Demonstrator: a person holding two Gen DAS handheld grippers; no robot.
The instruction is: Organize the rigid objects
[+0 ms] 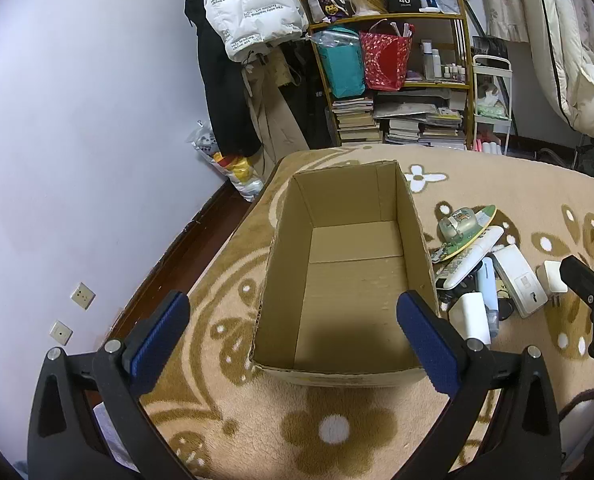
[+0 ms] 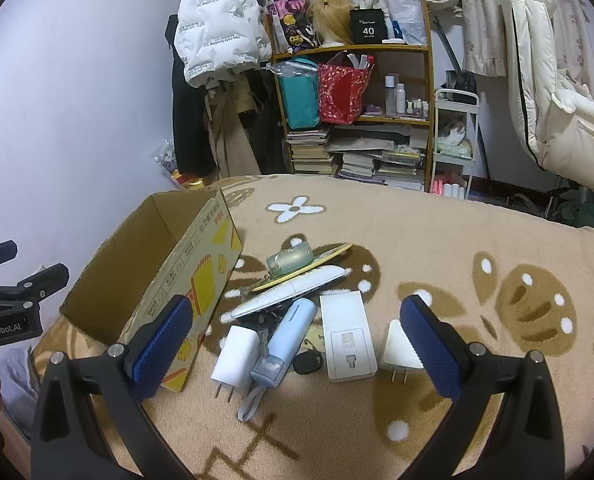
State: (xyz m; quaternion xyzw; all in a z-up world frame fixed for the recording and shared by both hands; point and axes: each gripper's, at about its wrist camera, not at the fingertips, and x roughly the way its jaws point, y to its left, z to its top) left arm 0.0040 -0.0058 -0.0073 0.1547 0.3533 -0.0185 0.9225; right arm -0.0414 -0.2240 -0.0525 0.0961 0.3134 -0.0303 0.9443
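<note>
Nothing is packed yet: the box [image 1: 349,280] is bare inside, and this looks like the opening step, choosing a first item to lift. The left gripper [image 1: 293,336] hangs above the box's near rim with its jaws spread wide and nothing between them. The right gripper [image 2: 297,344] is just as wide and empty, poised over the pile [image 2: 297,312] that lies just right of the box on the blanket [image 2: 457,240].

The box is plain corrugated cardboard, open-topped, flaps gone or folded in, with yellow print on the side facing the pile. The pile is mostly hard, smooth plastic: a white charger [image 2: 235,356] with two prongs, a pale blue tube-shaped case [image 2: 291,330], a flat white slab [image 2: 347,338], a small white plug [image 2: 397,350] and a long white oval piece [image 2: 293,290]. Farthest from the box's near end sits a glossy cup on a saucer [image 2: 297,264], possibly ceramic, though the fisheye makes that hard to judge. The blanket is thick, tan and plushy.

The next move probably calls for lowering the right jaws around the charger or plug, both blocky and free at the pile's near edge.
</note>
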